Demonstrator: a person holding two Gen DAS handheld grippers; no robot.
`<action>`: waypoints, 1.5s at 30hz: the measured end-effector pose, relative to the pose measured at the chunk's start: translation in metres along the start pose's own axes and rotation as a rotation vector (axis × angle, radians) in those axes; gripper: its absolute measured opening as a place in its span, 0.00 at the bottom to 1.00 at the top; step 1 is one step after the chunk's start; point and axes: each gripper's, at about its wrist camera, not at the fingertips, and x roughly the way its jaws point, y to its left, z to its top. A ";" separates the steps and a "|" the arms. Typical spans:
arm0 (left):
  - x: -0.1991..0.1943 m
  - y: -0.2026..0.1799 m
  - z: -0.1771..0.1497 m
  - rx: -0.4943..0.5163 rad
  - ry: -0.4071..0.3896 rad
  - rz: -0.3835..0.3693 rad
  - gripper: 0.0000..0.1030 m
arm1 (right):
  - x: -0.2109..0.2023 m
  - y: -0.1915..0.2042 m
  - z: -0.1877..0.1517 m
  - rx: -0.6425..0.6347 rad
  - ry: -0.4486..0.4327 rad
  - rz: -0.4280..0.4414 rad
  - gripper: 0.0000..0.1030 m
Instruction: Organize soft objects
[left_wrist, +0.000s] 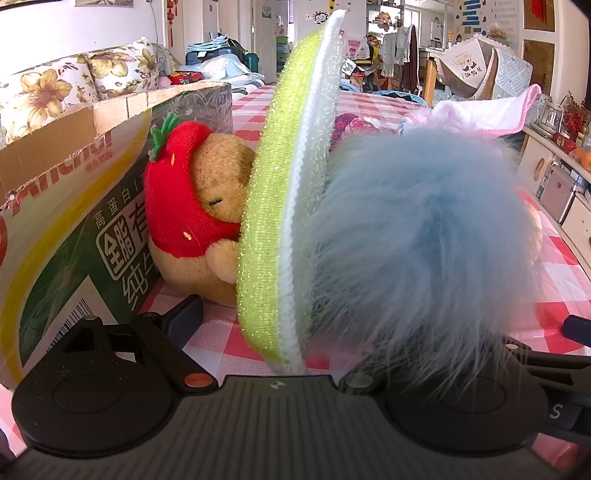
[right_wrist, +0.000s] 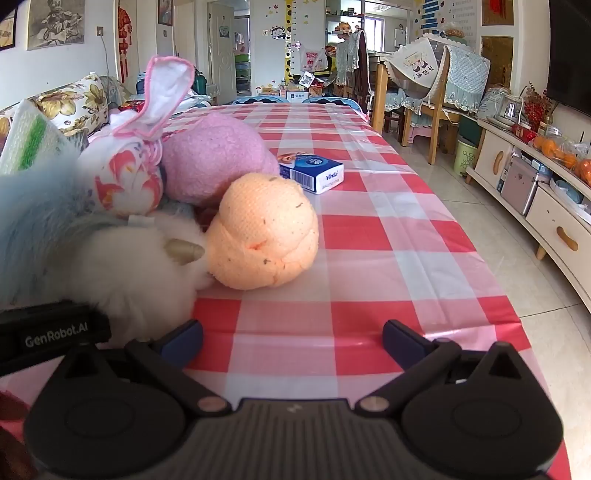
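Both grippers released, low over the checked table, soft toys just ahead.

Left gripper (left_wrist: 376, 325) spreads wide around a blue pompom (left_wrist: 424, 236) and an upright green sponge (left_wrist: 266, 221); bear (left_wrist: 207, 210) and box (left_wrist: 74, 206) crowd its left. Right gripper (right_wrist: 291, 336) gapes over bare cloth (right_wrist: 369, 258), table edge near right; white pompom (right_wrist: 122, 273) and orange ball (right_wrist: 266, 229) lie left, tissue pack (right_wrist: 314, 173) farther.

The plush bear's (left_wrist: 218, 206) right side is hidden behind the green sponge (left_wrist: 269, 206). The cardboard box (left_wrist: 74, 206), beside the bear, is cut off at the left edge.
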 end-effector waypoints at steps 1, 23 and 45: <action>-0.001 0.000 -0.001 -0.002 0.000 -0.003 1.00 | 0.000 0.000 0.000 -0.002 0.002 0.004 1.00; -0.046 -0.014 -0.002 0.065 -0.073 -0.084 1.00 | -0.059 -0.020 0.018 -0.008 -0.137 -0.037 0.99; -0.058 0.014 -0.022 0.086 -0.267 -0.039 1.00 | -0.125 0.034 0.035 -0.056 -0.310 0.018 0.99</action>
